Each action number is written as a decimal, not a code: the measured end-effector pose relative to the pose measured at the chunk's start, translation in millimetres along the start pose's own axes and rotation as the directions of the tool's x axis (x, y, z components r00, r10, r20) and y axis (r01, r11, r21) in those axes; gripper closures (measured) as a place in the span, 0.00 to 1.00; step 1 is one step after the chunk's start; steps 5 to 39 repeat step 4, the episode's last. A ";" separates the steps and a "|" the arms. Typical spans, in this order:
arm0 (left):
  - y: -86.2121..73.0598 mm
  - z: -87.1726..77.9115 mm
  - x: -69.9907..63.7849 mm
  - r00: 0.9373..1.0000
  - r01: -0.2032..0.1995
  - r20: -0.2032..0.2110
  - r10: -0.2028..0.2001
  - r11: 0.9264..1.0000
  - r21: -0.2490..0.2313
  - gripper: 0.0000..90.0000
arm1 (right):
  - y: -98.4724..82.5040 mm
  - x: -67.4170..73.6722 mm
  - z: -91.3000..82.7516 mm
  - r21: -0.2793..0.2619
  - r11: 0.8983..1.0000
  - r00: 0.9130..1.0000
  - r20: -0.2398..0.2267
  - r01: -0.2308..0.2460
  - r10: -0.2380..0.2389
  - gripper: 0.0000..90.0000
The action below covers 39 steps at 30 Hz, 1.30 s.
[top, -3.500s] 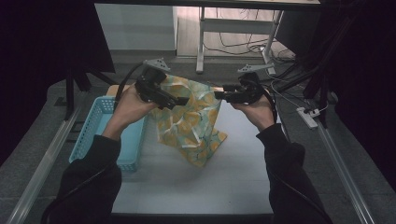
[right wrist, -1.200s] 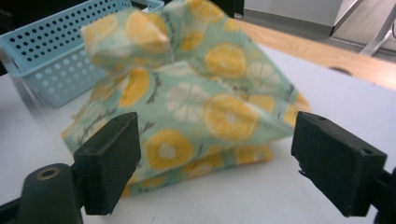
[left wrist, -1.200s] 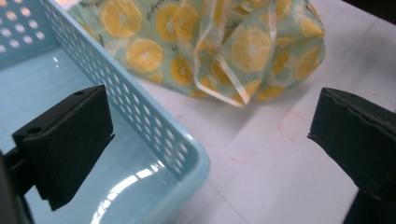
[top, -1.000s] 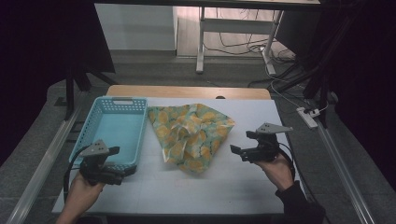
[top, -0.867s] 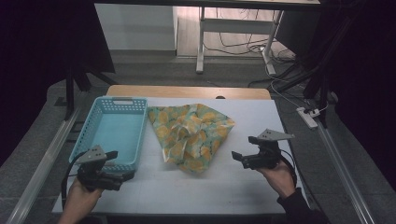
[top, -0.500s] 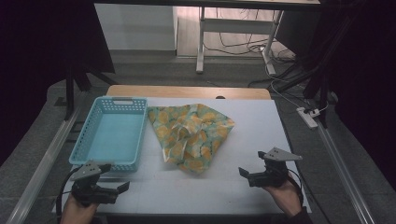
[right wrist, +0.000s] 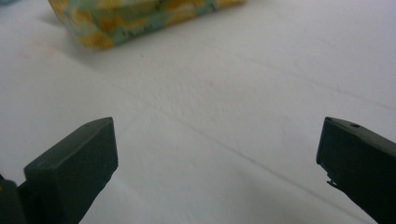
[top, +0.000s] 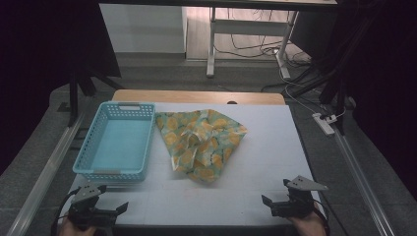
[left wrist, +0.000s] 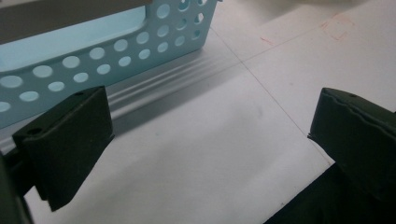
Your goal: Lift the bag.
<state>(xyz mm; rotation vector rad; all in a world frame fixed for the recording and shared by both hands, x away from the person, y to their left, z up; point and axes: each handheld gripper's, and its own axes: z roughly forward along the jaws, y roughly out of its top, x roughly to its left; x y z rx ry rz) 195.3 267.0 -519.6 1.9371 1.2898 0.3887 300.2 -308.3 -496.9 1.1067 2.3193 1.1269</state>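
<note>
Change since earlier frames: both claws have let go of the cloth (top: pixel 201 144), drawn back from it and sunk to the table's (top: pixel 275 147) near edge; the cloth, once lifted between them, now lies flat.
Right claw jaws: have just been opening, with nothing between them.
Left claw (top: pixel 115 213): at the near left corner, just before the basket's (top: pixel 119 142) near wall; jaws spread wide, empty, over bare white table.
Right claw (top: pixel 267 204): at the near right corner; jaws spread wide, empty, well apart from the cloth.
Cloth, place: middle of the table, just right of the basket, its left edge close beside the basket's right wall.
Cloth, long axis: runs from the far right corner toward the near left; the narrower end points at the near edge, the broad end lies toward the far side.
Cloth, surface: teal ground with yellow-orange print, rumpled, folds bunched at the centre.
Basket: light blue, perforated walls, long axis running far to near.
Writing: none legible; faint red marks on the table in the left gripper view (left wrist: pixel 338 25).
</note>
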 end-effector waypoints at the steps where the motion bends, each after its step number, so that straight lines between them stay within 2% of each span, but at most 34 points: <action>1: -0.1 0.4 0.3 1.000 0.006 0.000 -0.006 1.000 0.003 0.00 | -1.7 -0.8 0.1 0.008 1.000 1.000 0.001 -0.005 0.005 0.00; 3: 0.5 1.6 0.5 1.000 0.009 -0.003 -0.009 1.000 0.010 0.00 | -2.1 -3.2 -1.4 -0.009 1.000 1.000 -0.003 -0.023 0.023 0.00; 4: 1.0 2.1 0.3 1.000 0.006 -0.003 -0.006 1.000 0.015 0.00 | -2.3 -4.2 -1.0 0.000 1.000 1.000 -0.004 -0.029 0.029 0.00; 39: 1.0 2.1 0.3 1.000 0.006 -0.003 -0.006 1.000 0.015 0.00 | -2.3 -4.2 -1.0 0.000 1.000 1.000 -0.004 -0.029 0.029 0.00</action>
